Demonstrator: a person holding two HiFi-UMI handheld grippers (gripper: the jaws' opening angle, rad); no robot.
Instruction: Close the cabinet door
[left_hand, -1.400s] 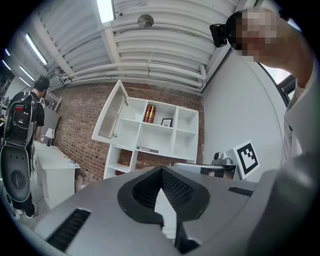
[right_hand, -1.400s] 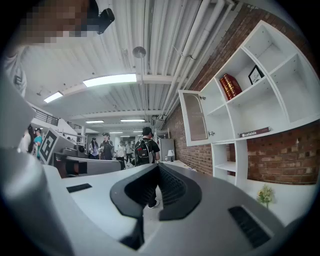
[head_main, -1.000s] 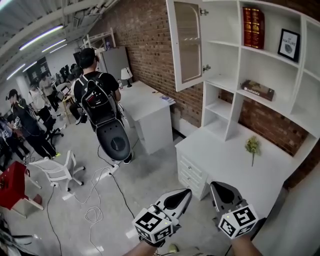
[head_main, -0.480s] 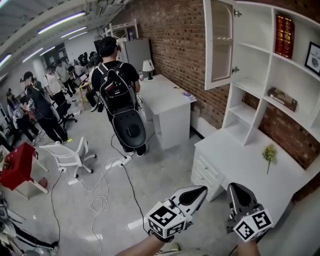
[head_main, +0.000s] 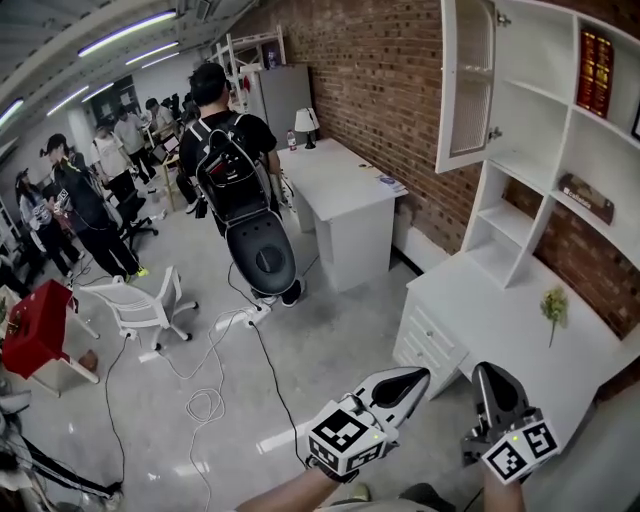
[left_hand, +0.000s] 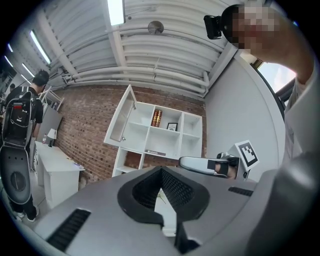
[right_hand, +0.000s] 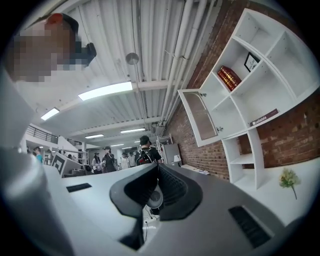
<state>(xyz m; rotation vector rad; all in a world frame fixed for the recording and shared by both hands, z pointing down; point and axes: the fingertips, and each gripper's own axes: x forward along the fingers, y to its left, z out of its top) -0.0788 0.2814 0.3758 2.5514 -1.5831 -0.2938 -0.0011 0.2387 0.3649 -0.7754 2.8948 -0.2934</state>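
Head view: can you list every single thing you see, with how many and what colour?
cabinet door: 1, white with a pale panel, swung open, top right
shelf unit: 1, white, right side
books: red, number unclear, top shelf
flat box: 1, dark, lying on a lower shelf
drawer desk: 1, white, under the shelves
flower sprig: 1, yellow-green, on the drawer desk
long desk: 1, white, further along the wall
lamp: 1, white shade, far end of the long desk
chair: 1, white, floor at left
people: several, mostly dark clothes; the nearest wears a backpack
left gripper: 1, grey, bottom, shut, empty
right gripper: 1, grey, bottom right, shut, empty
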